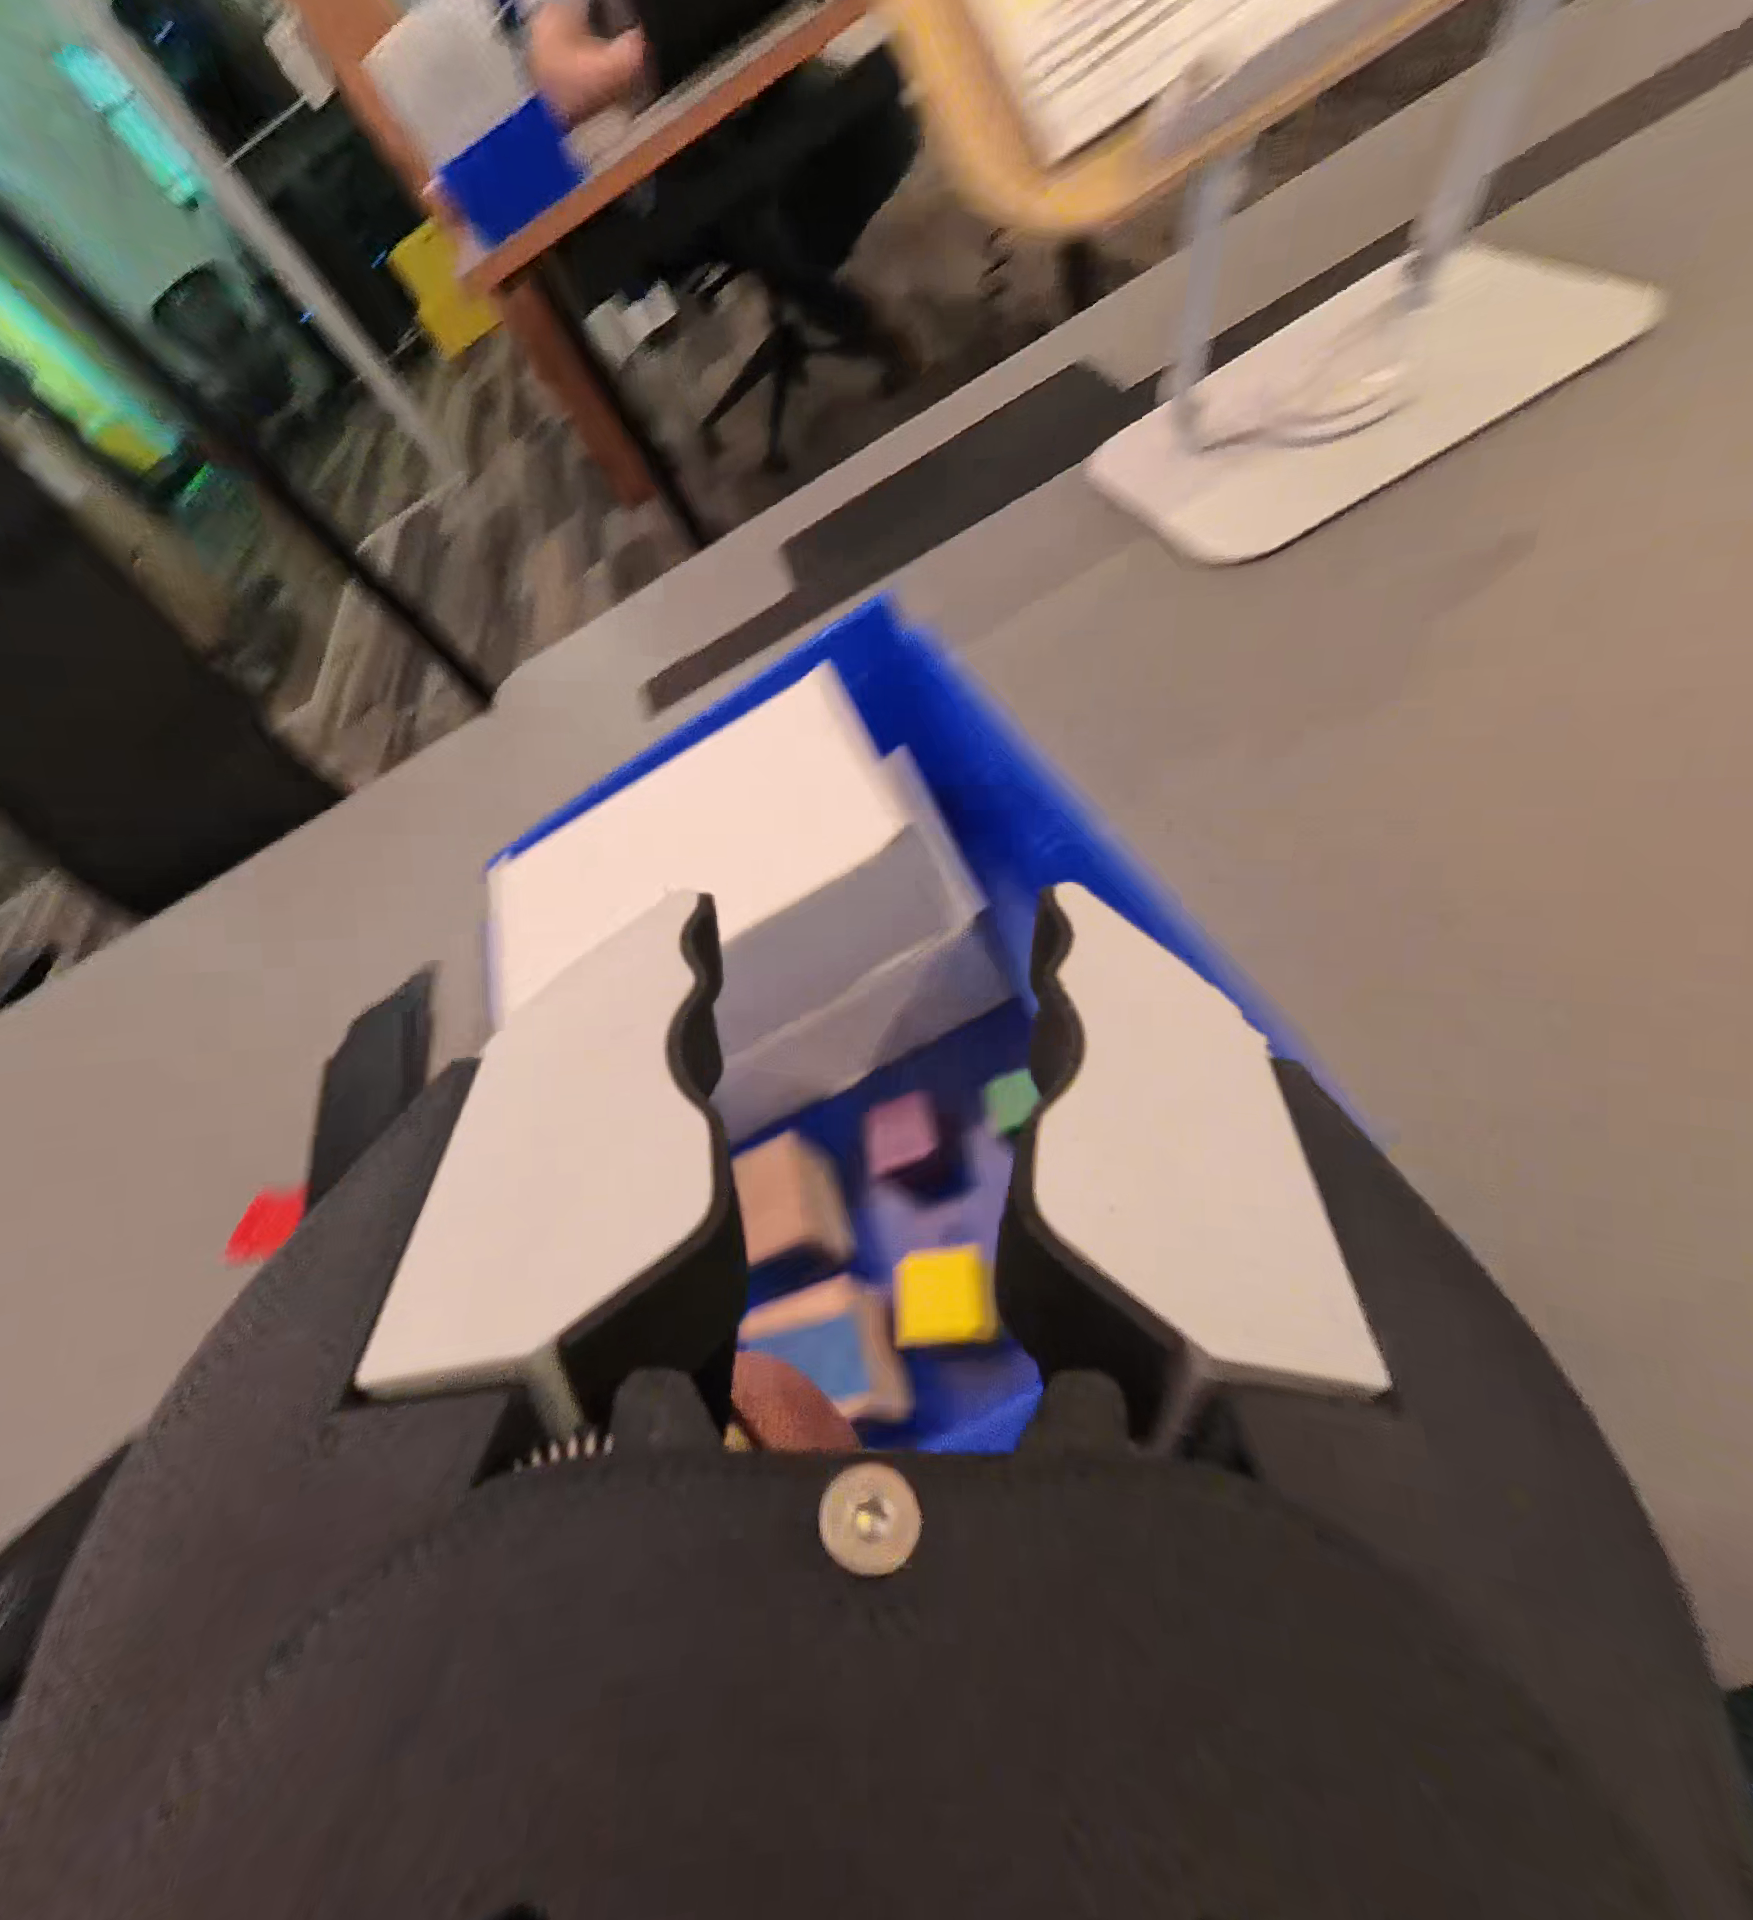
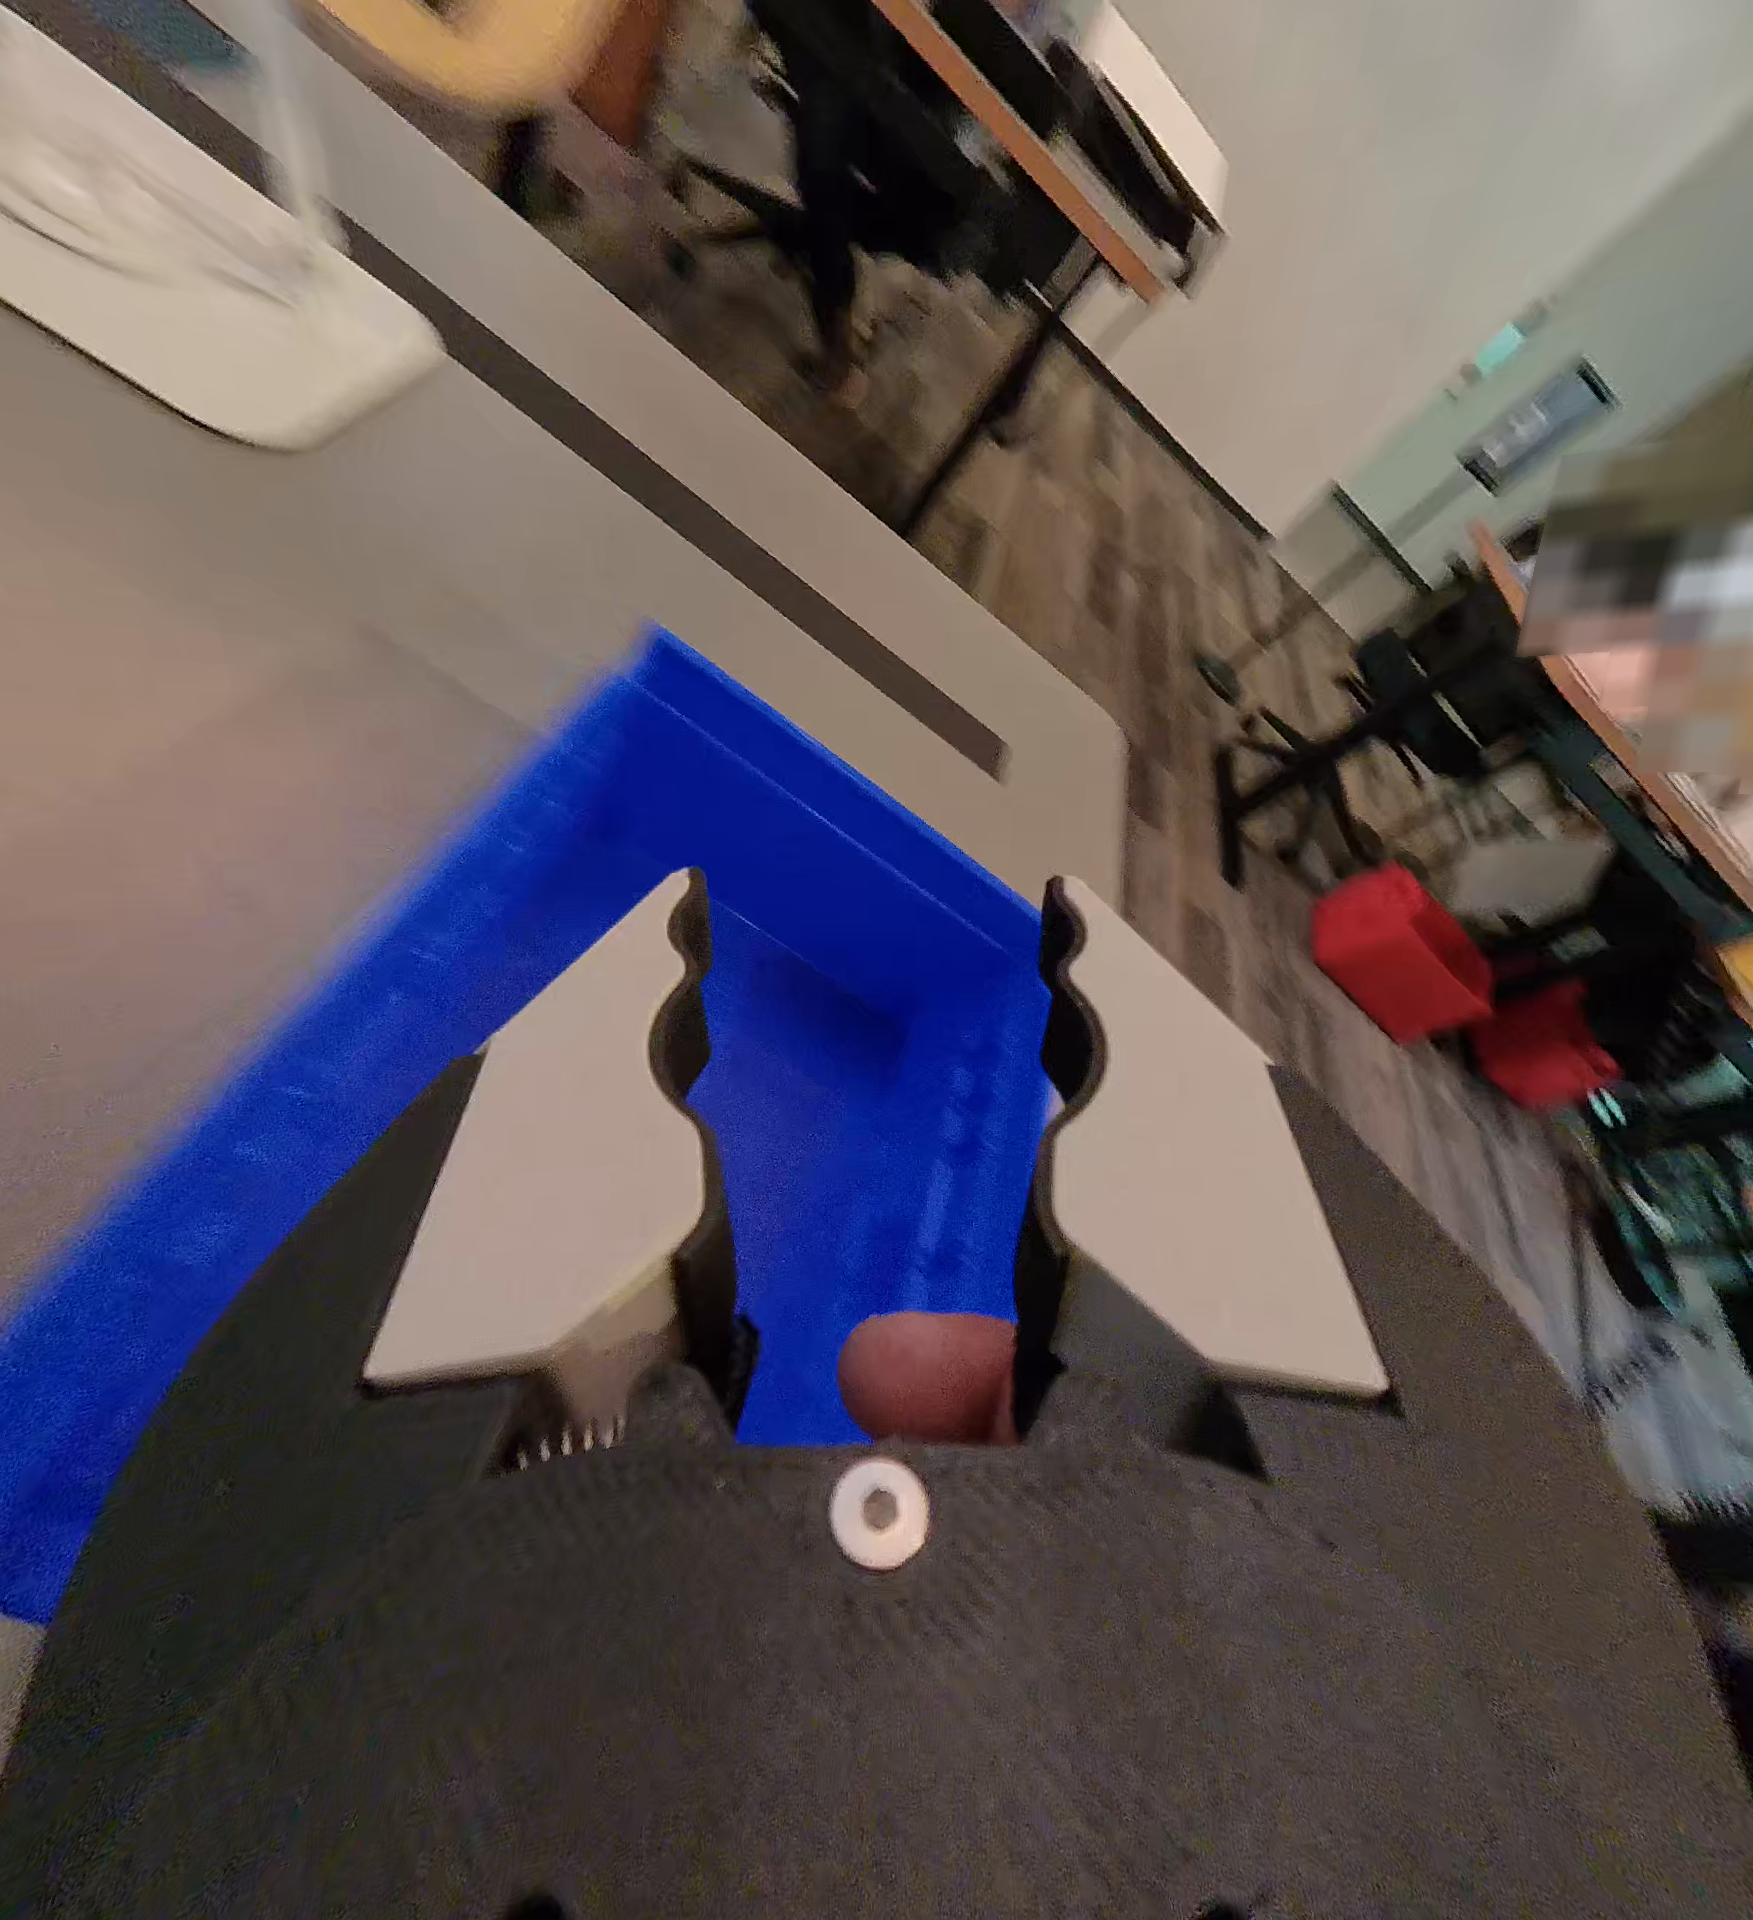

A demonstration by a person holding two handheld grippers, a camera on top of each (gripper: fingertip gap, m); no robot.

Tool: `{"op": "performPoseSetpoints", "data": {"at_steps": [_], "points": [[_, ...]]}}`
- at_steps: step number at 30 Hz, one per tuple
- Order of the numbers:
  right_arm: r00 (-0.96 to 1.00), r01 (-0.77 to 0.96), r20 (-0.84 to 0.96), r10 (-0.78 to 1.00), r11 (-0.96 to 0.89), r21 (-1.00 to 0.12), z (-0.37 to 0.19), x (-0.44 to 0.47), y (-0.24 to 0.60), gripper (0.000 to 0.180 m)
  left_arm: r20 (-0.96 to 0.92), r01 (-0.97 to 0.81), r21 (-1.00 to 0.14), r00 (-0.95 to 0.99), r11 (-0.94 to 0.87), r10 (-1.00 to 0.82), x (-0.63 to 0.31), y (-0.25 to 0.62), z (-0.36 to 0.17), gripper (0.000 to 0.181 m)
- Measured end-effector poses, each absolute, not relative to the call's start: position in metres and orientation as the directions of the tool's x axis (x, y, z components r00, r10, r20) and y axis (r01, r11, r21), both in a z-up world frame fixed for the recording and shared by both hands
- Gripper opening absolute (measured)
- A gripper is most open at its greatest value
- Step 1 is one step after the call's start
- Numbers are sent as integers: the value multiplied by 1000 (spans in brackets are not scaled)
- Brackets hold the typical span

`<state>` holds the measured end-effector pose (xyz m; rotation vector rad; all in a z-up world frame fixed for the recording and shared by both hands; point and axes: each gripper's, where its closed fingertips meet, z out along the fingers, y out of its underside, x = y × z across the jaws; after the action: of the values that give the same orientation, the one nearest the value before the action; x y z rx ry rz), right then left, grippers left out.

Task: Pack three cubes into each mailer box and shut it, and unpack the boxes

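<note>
Left wrist view, from 9 o'clock across to 3. Small red patch at 9 o'clock on the grey table, partly hidden by the gripper body. Left gripper spread wide, nothing between its fingers, poised above the blue bin. At 12 o'clock inside the bin, stacked white mailer boxes, lids down, edges smeared by motion. Toward 6 o'clock on the bin floor, loose cubes: two wood-toned cubes, one of them with a blue face, a purple cube, a yellow cube and, nearest 3 o'clock, a green cube just beside the right finger. At 1 o'clock, well apart, a white stand base.

Right wrist view, same order. White stand base at 10 o'clock. Blue bin wall sweeping from 8 o'clock up to a corner at 12. Right gripper also released and empty, aimed at that corner; a fingertip visible at its base. Red containers on the floor at 3 o'clock, blurred.
</note>
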<state>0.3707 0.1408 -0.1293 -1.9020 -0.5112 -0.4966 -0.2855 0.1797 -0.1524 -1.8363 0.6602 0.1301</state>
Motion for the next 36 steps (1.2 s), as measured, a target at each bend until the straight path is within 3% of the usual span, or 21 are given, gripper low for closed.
{"op": "performPoseSetpoints", "data": {"at_steps": [7,14,18,22,36], "points": [[646,726,614,453,-117,-678,-151,187,145,73,-391,-630,-755,657,-184,-645,-121,184,-190,66],[620,633,370,692,-162,-757,-222,103,154,88,-396,-685,-703,600,-192,-695,-58,196,-250,73],[644,569,225,731,-260,-780,-260,89,161,101,-377,-728,-639,579,-248,-723,-57,198,-291,81],[620,611,230,750,-277,-742,-283,84,161,106,-349,-722,-633,588,-279,-730,-55,197,-307,81],[614,633,183,768,-340,-695,-314,85,158,108,-293,-693,-667,582,-274,-758,-49,193,-308,82]]}}
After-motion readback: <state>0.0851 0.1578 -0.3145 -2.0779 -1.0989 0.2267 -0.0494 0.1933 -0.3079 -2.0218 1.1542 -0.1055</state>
